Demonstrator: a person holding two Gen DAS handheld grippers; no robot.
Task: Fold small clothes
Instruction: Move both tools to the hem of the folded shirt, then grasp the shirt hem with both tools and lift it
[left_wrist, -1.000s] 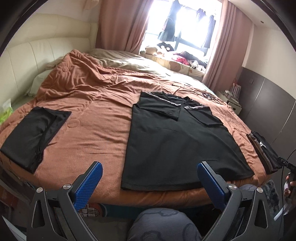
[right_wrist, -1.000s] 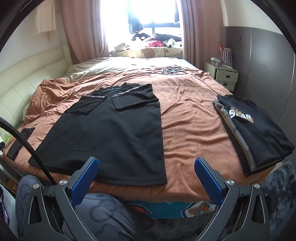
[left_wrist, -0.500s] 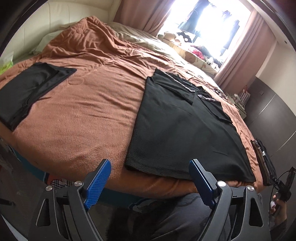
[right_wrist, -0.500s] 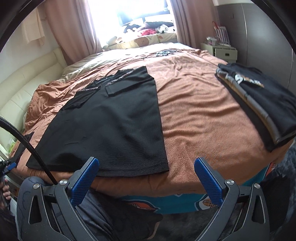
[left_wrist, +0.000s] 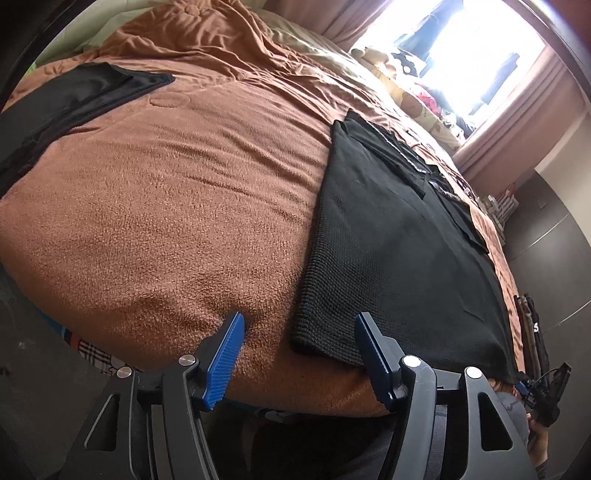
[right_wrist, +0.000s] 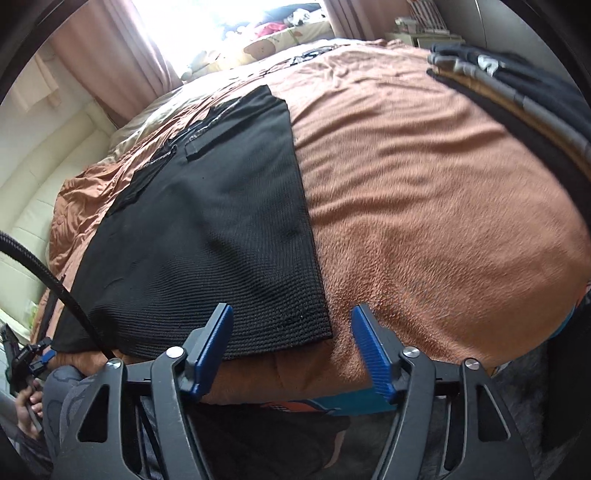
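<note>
Here, the left gripper (left_wrist: 299, 350) and right gripper (right_wrist: 291, 341), their spread jaws just closing, straddle the hem corners of a limp, light black knitted T-shirt (right_wrist: 221, 236), the likeliest places to pinch it.

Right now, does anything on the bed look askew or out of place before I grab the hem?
Nothing stands out. The black shirt lies flat on the brown blanket, sleeves folded in, hem corners clear.
</note>
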